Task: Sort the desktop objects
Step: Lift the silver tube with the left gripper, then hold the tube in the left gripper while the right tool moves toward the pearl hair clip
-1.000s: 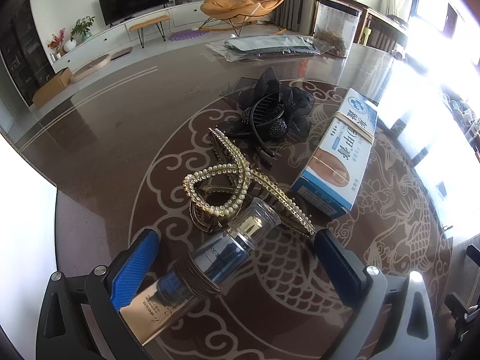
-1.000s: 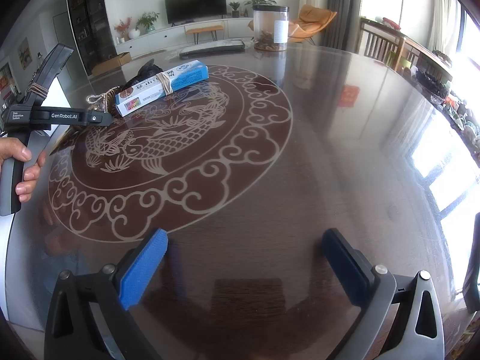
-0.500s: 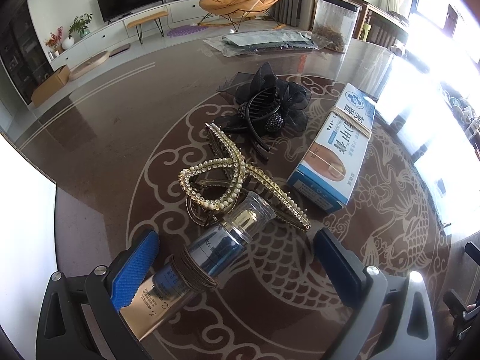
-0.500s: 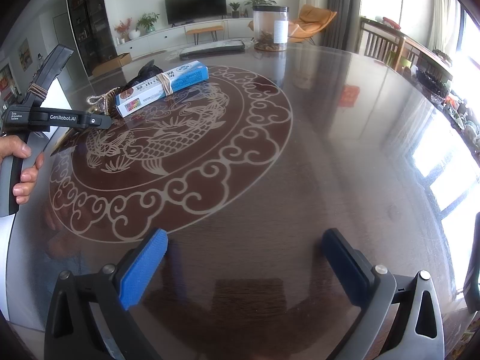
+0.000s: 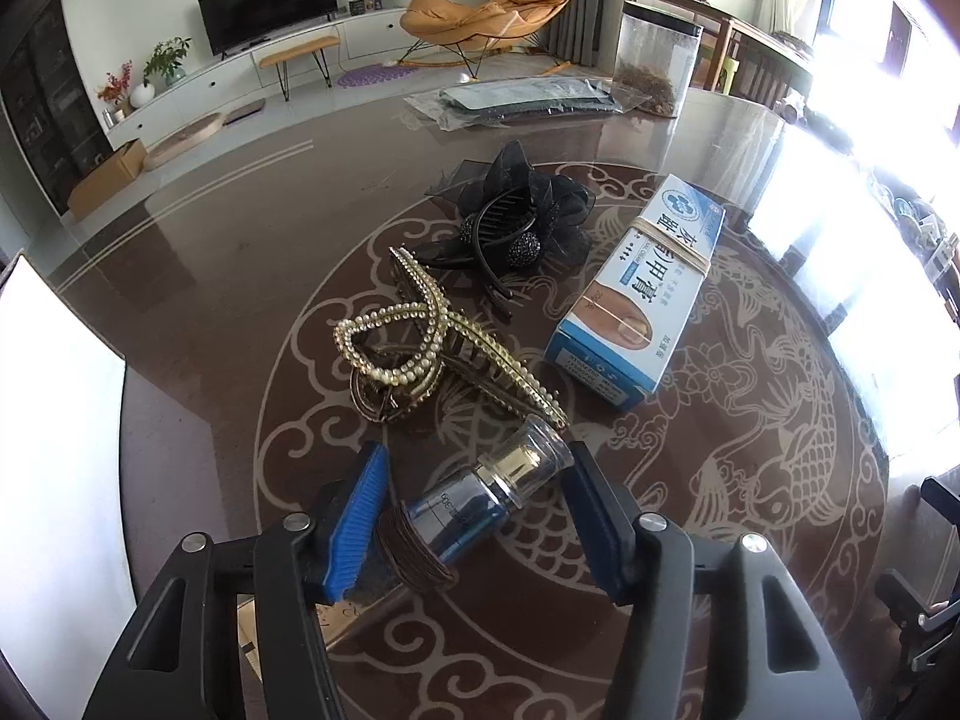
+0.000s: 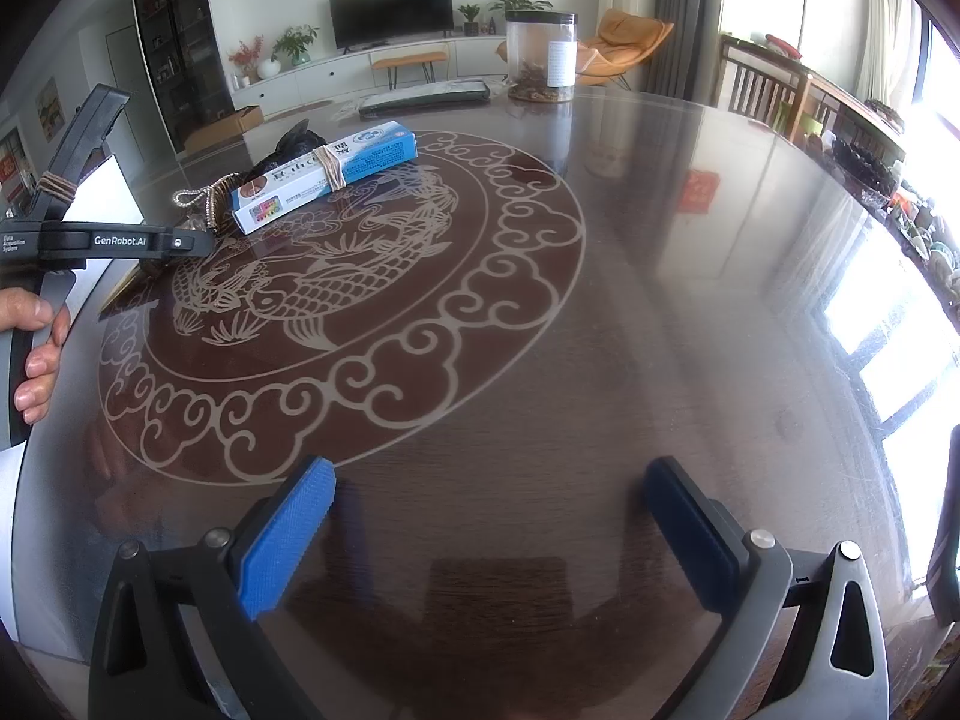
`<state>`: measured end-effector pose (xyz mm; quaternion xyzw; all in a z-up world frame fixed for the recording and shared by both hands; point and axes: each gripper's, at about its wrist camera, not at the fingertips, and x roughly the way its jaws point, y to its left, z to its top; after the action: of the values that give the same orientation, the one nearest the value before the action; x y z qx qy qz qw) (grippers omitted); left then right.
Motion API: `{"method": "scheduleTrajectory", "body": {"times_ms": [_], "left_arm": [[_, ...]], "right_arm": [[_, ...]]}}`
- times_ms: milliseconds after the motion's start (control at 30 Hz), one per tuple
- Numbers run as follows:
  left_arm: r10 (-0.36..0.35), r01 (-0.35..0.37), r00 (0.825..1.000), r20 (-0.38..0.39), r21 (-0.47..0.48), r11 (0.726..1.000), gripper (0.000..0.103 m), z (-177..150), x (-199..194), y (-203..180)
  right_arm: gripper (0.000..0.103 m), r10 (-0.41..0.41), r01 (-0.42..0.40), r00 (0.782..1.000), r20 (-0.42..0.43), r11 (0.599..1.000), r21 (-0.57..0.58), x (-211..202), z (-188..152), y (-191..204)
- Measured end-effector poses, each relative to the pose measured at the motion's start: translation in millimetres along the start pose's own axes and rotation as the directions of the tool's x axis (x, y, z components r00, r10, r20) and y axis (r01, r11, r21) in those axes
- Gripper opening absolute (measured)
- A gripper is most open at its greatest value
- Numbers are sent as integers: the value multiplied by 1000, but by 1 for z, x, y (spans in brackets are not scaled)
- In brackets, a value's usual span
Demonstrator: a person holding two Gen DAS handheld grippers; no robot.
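Cosmetic tube [image 5: 474, 504]: lies slantwise on the patterned table [image 5: 240, 240], clear cap pointing away, a bundle of brown hair ties [image 5: 414, 558] wound round its middle. Sits right between the blue pads of the left gripper [image 5: 475, 450]. Jaws just been closing, and there it is: one pad against the banded part, the other touching the cap, clamped on the tube. Just beyond the cap, a pearl-studded claw clip [image 5: 408, 348]; behind that, a black flower hair clip [image 5: 522, 216]. To the right, a blue and white box [image 5: 636, 294] with elastic bands round it. Far across the table, a clear jar [image 5: 657, 60] and a flat plastic packet [image 5: 528, 99]. Over to the right gripper [image 6: 492, 474]: spread wide above bare tabletop, nothing between the pads. At that view's left edge, a hand [image 6: 36, 354] wrapped round the other tool's handle.
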<state>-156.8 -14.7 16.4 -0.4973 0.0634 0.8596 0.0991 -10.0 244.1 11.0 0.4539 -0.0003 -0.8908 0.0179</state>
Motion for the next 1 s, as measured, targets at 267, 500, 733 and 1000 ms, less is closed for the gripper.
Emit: {"method": "scheduleTrajectory", "body": {"times_ms": [267,500,733,1000], "left_arm": [[27,-17,998,62,-152,988,20,-46,-29,-5],[-3,15,999,44,-254,967,21,-87,-53,-6],[39,-29,997,61,-155,988,72,-114,-72,-26],[59,-48,993,105,-99,994,29,-138,-79,-33]], "right_arm": [[103,0,0,1000,0,1000,0,0,0,0],[103,0,0,1000,0,1000,0,0,0,0],[103,-2,2,1000,-1,1000,-1,0,-1,0],[103,-5,5,1000,-2,1000,-4,1,-1,0]]}}
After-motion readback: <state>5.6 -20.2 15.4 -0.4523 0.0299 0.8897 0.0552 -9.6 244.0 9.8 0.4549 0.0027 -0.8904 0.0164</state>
